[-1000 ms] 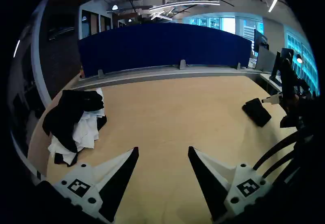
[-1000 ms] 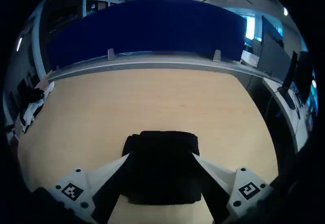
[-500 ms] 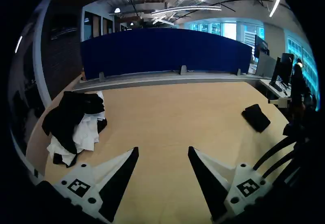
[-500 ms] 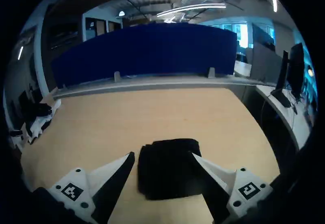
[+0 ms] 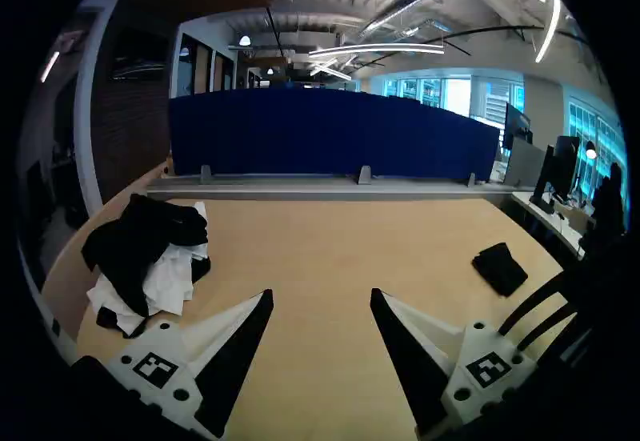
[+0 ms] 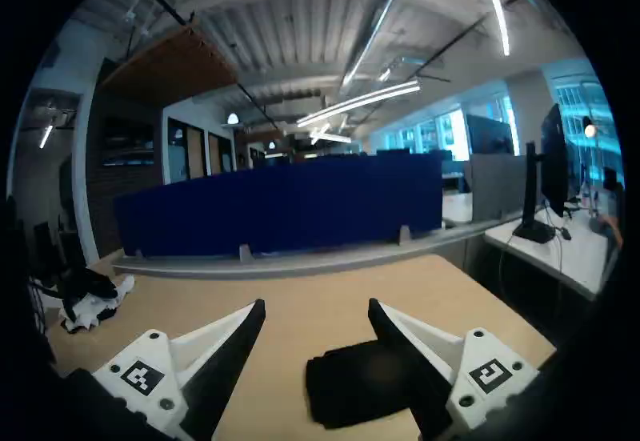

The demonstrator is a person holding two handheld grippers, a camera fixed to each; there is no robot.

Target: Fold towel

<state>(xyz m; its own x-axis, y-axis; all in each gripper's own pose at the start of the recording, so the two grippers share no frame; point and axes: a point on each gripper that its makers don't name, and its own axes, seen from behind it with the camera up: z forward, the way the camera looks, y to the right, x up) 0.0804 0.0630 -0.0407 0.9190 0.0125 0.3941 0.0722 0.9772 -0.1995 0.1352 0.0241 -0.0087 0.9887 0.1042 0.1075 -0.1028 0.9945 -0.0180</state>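
A folded black towel (image 6: pixel 360 381) lies flat on the wooden table (image 6: pixel 288 313), just below and between my right gripper's (image 6: pixel 316 317) open fingers, which hang above it without touching. The same folded towel (image 5: pixel 499 268) lies far to the right in the left gripper view. My left gripper (image 5: pixel 320 301) is open over bare wood with nothing between its fingers. A heap of black and white towels (image 5: pixel 148 257) sits at the table's left; in the right gripper view the heap (image 6: pixel 88 301) is at the far left.
A blue partition (image 5: pixel 328 133) on a grey rail runs along the table's far edge. A side desk with monitors (image 6: pixel 548 169) stands to the right. Black cables (image 5: pixel 552 313) cross the lower right of the left gripper view.
My right gripper has let go of the folded black towel and risen, tilting up toward the ceiling. The left gripper has lifted and tilted up slightly, still open.
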